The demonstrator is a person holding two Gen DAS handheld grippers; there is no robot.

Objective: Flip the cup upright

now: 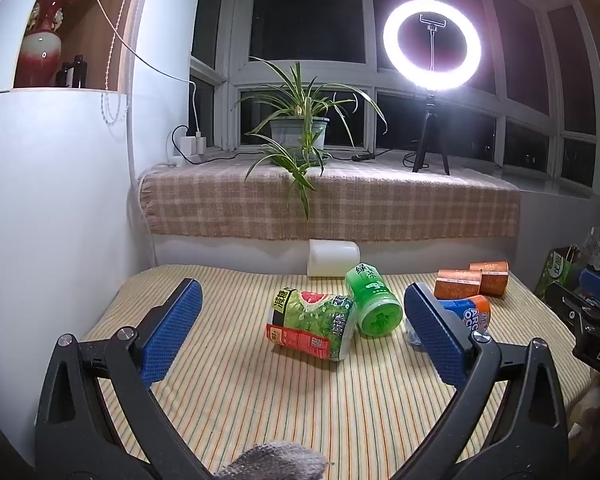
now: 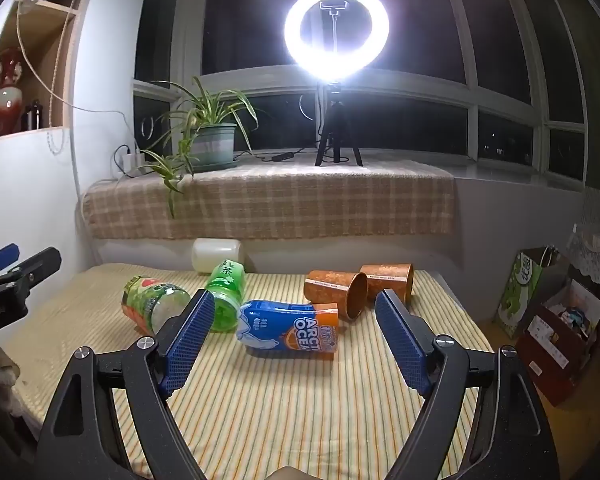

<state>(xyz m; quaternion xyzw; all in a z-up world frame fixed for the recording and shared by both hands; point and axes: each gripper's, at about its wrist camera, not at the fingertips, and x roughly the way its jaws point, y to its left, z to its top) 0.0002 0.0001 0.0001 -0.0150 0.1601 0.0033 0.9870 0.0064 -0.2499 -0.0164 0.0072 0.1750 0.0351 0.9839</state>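
Note:
Several cups lie on their sides on the striped table (image 1: 260,400). A watermelon-print cup (image 1: 312,324) lies in front of my open, empty left gripper (image 1: 302,328), with a green tea cup (image 1: 374,300) beside it. The blue and orange Arctic Ocean cup (image 2: 288,326) lies between the fingers of my open, empty right gripper (image 2: 296,336), a little beyond them. Two orange-brown cups (image 2: 338,290) (image 2: 388,280) lie behind it. A white cup (image 2: 217,254) lies at the far edge. In the left wrist view the blue cup (image 1: 470,312) is partly hidden by the right finger.
A ledge with a checked cloth (image 1: 328,204) runs behind the table, holding a potted plant (image 1: 298,128) and a ring light on a tripod (image 1: 432,44). A white wall (image 1: 52,200) is at left. Boxes and bags (image 2: 552,320) stand on the floor at right.

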